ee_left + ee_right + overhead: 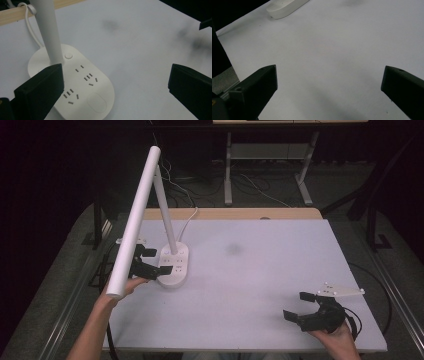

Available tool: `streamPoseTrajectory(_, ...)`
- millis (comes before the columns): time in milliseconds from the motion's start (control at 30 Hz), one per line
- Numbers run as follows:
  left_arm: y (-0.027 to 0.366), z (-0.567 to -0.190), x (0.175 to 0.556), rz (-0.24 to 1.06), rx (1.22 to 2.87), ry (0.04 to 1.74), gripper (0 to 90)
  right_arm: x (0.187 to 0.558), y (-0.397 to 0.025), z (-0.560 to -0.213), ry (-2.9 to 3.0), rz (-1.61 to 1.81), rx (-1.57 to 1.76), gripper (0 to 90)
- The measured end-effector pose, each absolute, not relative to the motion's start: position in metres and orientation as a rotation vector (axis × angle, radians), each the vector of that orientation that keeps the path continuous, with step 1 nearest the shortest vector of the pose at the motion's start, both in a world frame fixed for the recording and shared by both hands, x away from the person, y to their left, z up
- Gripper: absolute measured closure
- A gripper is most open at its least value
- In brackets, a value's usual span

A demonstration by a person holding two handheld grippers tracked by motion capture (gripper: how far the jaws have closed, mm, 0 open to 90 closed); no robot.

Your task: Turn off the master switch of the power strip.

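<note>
A white desk lamp stands at the table's left: its oval base [175, 265] carries socket holes, a small round button [68, 56] and an oval pad [96, 102]. Its stem [49, 32] rises from the base's back end, and the long tube head [135, 220] reaches toward the front left. My left gripper [152, 261] is open just left of the base, its jaws level with the sockets [80, 83] and touching nothing. My right gripper [300, 306] is open over bare table near the front right corner; the lamp base [285, 7] lies far off in its view.
The white table top [260, 270] has a faint dark smudge [233, 249] near its middle. The lamp's white cord [187, 222] runs off the wooden back edge [235, 213]. Desk legs and cables stand on the floor behind.
</note>
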State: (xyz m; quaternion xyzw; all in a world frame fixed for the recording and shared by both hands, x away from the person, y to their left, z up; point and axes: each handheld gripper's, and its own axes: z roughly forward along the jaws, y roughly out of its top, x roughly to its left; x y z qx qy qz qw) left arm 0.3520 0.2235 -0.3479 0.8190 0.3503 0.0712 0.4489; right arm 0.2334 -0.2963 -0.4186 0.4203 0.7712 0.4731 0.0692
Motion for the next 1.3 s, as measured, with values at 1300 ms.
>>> streamPoseTrajectory(1300, 0.247, -0.355, 0.405, 0.170, 2.032, 0.991, 1.1, 0.234, -0.295, -0.420, 2.336, 1.409, 1.257, 0.1)
